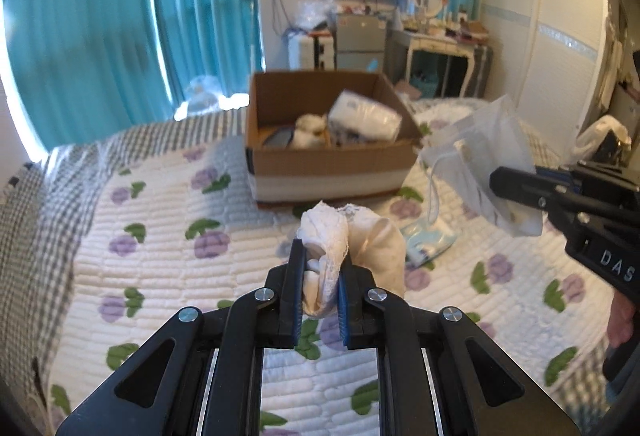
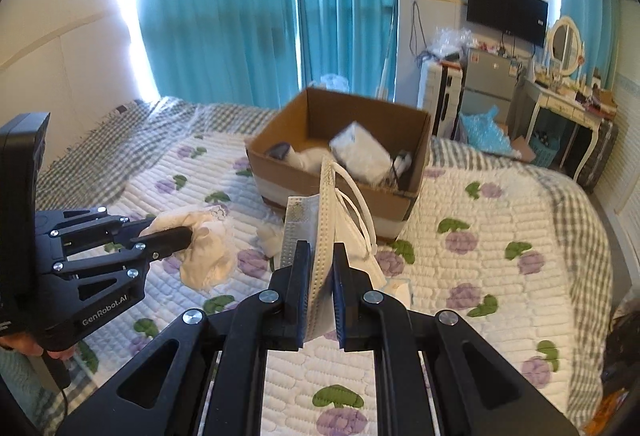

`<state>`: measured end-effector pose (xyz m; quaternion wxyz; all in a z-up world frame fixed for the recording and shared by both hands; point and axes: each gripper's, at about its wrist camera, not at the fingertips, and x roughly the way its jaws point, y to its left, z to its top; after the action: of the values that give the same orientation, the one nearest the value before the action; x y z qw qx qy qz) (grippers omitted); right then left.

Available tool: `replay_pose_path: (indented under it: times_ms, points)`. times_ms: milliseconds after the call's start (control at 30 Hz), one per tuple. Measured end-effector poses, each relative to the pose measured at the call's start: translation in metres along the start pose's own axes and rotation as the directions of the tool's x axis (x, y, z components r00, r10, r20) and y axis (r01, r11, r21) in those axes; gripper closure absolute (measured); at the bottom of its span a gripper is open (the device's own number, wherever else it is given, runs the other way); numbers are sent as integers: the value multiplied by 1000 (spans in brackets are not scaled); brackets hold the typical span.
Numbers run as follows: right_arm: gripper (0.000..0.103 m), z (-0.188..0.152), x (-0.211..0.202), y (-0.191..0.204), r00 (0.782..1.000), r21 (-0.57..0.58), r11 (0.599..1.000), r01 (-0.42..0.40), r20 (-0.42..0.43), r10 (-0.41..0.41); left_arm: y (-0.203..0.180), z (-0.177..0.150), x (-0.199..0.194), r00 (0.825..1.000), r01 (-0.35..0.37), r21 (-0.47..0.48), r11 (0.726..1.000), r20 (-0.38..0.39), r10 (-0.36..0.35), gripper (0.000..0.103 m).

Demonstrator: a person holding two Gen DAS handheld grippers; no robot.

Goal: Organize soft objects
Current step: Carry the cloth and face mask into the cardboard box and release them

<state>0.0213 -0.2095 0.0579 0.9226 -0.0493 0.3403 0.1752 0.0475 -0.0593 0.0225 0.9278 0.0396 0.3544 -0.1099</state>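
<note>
A cardboard box (image 2: 336,172) on the floral quilt (image 2: 500,268) holds soft packets. The left gripper (image 1: 320,276) pinches cream cloth (image 1: 352,236); the right gripper (image 2: 322,276) pinches a face mask (image 2: 332,220). Teal curtains (image 2: 240,4) hang behind.

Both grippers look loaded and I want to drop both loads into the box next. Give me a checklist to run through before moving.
1. Left gripper shut on the cream lace cloth: ok.
2. Right gripper shut on the bagged face mask: ok.
3. Cardboard box open at the top: ok.
4. Room left in the box beside the white packet: ok, though partly filled.
5. Both loads lifted off the floral quilt: ok.
6. Mask's ear loops free of the gripper: cannot tell.
</note>
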Motion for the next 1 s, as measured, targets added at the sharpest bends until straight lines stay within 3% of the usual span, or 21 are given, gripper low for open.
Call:
replay_pose_path:
  times_ms: [200,467,633,667,700,733,767,867,1000]
  points:
    - [93,16,-31,3,998,-21,1000,15,55,-14,-9,23,-31,998,-21,13,1000,59,20,90]
    - [93,55,-52,0,990,-62,998,34,139,-25,-3,60,-40,992,-38,12,999,124,36,90]
    - [93,55,-36,-7,995,-80,996,-30,92,37,4,54,-25,992,-48,8,999,121,47,90]
    - [90,46,-26,-7,997,-90,995,-38,66,44,6,49,-21,993,-48,1,999,111,48,90]
    - [70,37,-17,-8,998,-90,995,-33,43,37,8,42,-14,994,-47,-7,999,96,47,90]
    - [40,28,-6,-8,1000,-87,996,-26,13,28,10,35,-6,996,-46,-15,999,77,47,90]
    - [33,15,6,-9,1000,-82,996,-21,-22,19,11,29,0,997,-47,-19,999,60,48,90]
    - [33,-25,43,-10,989,-51,998,-48,-139,41,15,9,20,999,-52,-27,998,1,52,90]
    - [33,-68,93,-10,958,-15,998,-64,-283,57,18,-9,37,997,-55,-32,998,-57,53,90]
